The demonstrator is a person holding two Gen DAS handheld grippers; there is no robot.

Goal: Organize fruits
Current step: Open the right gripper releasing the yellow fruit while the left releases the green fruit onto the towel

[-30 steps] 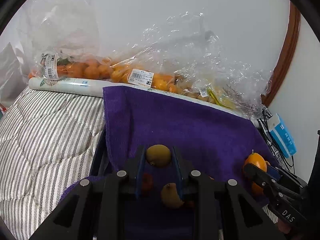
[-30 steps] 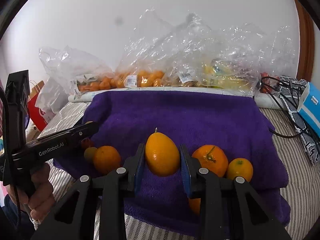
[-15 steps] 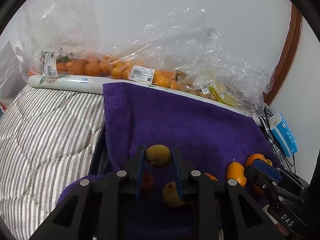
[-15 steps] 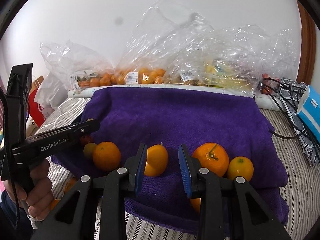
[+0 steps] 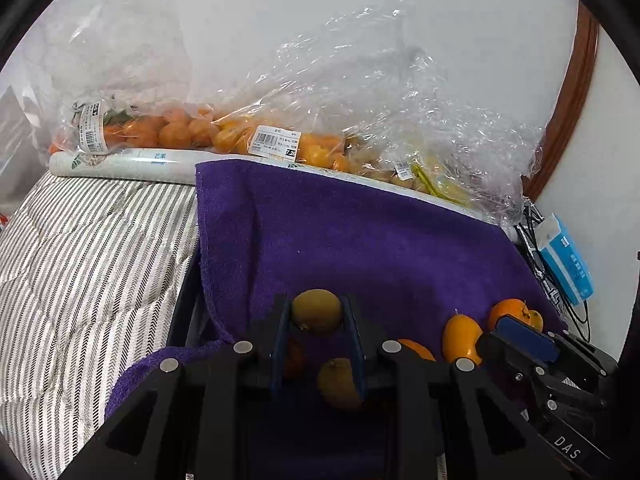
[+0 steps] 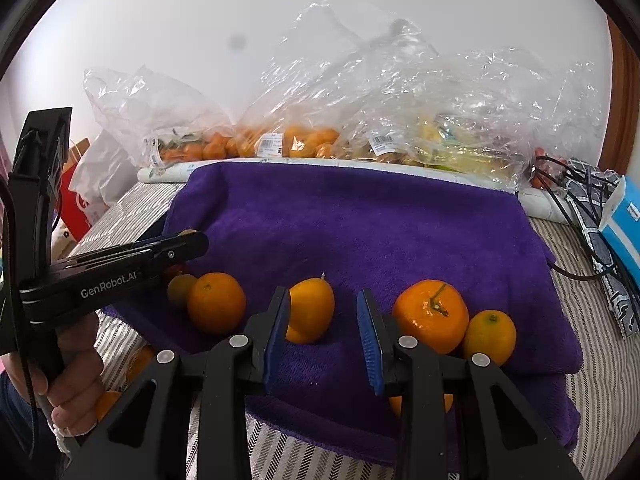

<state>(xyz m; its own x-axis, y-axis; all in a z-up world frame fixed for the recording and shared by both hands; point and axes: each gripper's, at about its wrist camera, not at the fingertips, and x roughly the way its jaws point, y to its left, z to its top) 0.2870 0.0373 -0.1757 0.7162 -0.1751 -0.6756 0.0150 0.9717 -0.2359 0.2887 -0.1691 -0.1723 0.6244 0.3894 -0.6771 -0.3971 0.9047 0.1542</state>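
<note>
My left gripper (image 5: 314,300) is shut on a brown-green kiwi (image 5: 316,311), held just above the purple towel (image 5: 360,240). A second kiwi (image 5: 338,384) and a small red fruit (image 5: 294,360) lie under it. My right gripper (image 6: 322,293) stands open with nothing between its pads. A pointed yellow-orange fruit (image 6: 310,310) lies on the towel just beyond its left finger. To the right sit a stemmed orange (image 6: 432,314) and a small yellow citrus (image 6: 490,336). To the left lie another orange (image 6: 216,302) and a small kiwi (image 6: 180,288).
Clear plastic bags of oranges (image 6: 300,140) and other fruit line the white wall behind the towel. A striped bedcover (image 5: 80,260) spreads to the left. Black cables (image 6: 580,200) and a blue box (image 6: 624,220) lie at the right. A hand (image 6: 76,380) grips the left tool.
The yellow-orange fruit left my right gripper's pads and now lies on the towel in front of it. My left gripper still holds the kiwi in the same place.
</note>
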